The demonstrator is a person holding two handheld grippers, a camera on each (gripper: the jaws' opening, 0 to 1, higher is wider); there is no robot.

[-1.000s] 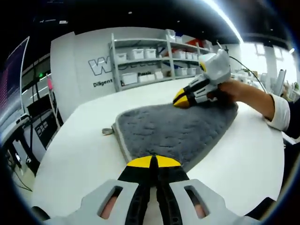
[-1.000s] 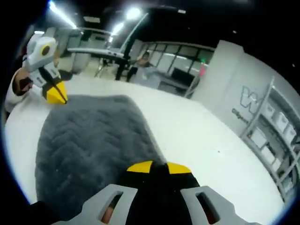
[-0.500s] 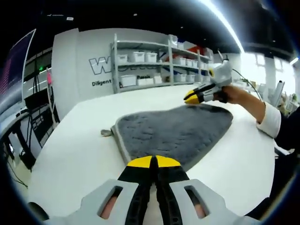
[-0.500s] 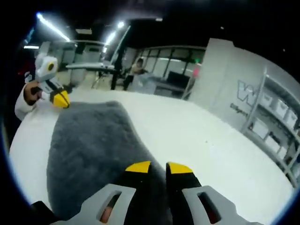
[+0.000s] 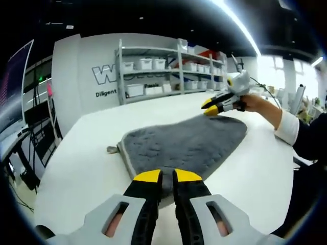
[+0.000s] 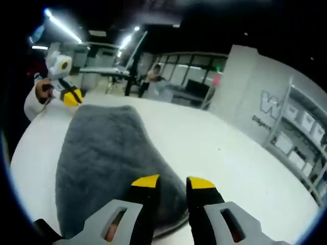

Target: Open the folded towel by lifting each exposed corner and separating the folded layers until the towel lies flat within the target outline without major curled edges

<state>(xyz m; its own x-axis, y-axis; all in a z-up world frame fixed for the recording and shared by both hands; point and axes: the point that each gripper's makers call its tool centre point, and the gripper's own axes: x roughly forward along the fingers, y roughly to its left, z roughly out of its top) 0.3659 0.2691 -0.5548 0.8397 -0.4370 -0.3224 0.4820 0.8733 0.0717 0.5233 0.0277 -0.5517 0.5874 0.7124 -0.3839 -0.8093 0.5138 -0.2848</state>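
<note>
One grey towel (image 5: 184,145) ahead of the left gripper (image 5: 161,176), two grippers, the right gripper (image 6: 169,182) with it, one white table (image 5: 87,168), one shelf rack (image 5: 163,69) beyond, one person (image 6: 153,76) far off

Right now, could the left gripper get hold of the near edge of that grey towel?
Probably yes: the left gripper hangs open right above the towel, with nothing between them.

White table (image 5: 92,153), big and round-edged. Behind it a grey shelf rack (image 5: 168,64) with white bins against a lettered white wall (image 5: 87,66). Ceiling light strips (image 6: 61,28), bright windows (image 5: 271,71), dark ceiling.
</note>
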